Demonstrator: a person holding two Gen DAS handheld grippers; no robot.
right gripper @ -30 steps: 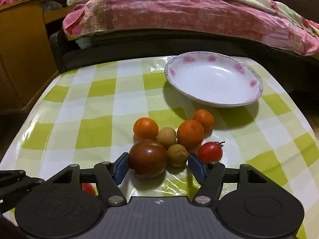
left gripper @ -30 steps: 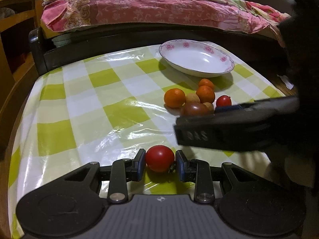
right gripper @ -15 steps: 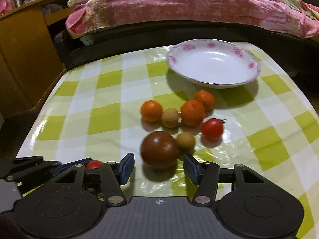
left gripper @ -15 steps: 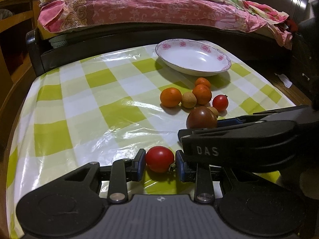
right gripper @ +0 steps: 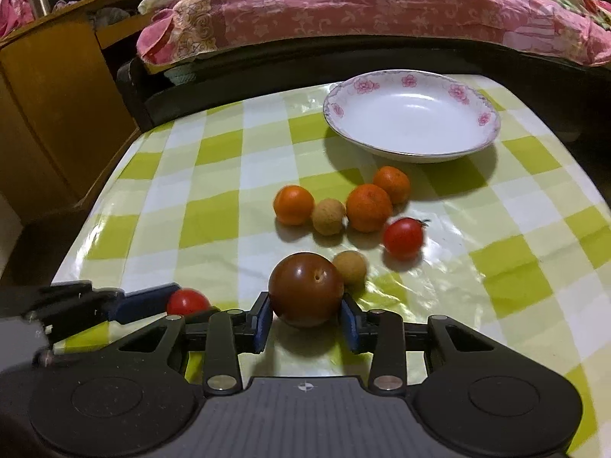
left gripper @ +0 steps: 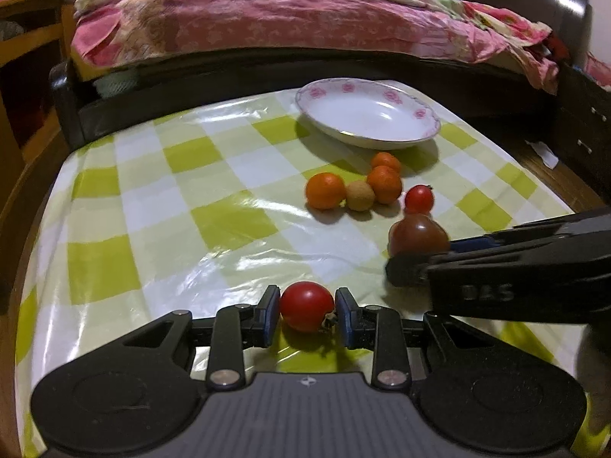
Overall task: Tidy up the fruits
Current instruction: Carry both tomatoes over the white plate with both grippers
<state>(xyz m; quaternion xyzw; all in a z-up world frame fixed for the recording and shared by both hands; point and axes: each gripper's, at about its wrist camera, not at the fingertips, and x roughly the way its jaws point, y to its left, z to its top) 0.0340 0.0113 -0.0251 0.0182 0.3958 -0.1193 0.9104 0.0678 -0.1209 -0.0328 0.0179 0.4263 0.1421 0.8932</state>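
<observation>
Your bench (right gripper: pixel 214 221), under a glossy green-and-white checked plastic cloth

On it you have a white shallow bowl with pink flowers (right gripper: pixel 412 114) at the far end, then three small orange citrus fruits (right gripper: pixel 369 207), two tan round longans (right gripper: pixel 328 216) and a red cherry tomato (right gripper: pixel 403 238) clustered nearer you.

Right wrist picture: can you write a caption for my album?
Right gripper jaws close around a big dark brown tomato, white flowered plate waiting beyond.
</observation>
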